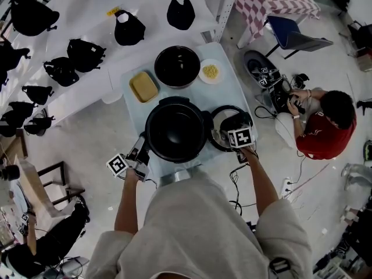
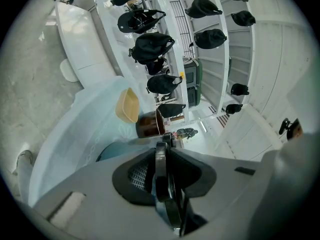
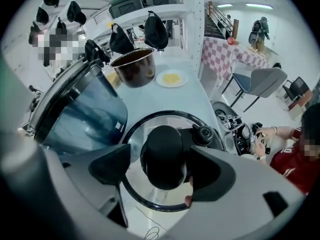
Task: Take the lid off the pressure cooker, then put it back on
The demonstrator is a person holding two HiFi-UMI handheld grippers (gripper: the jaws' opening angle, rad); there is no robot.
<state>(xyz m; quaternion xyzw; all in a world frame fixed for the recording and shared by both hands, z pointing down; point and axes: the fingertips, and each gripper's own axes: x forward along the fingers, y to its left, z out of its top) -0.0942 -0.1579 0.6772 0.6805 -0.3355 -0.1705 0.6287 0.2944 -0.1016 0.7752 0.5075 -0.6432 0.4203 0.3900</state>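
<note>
Jaws: left gripper [image 2: 164, 156] grips 1 cooker handle [image 2: 160, 184], right gripper [image 3: 160, 159] gapes over 1 lid [image 3: 171, 121].

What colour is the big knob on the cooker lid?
Black; the right gripper view shows the knob best.

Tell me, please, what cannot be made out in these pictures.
Head view: the right gripper covers much of the lid.
Left gripper view: the left gripper blocks most of the cooker; only the handle in its grip shows clearly.
Head view: the food on the plate is too small to identify.
</note>
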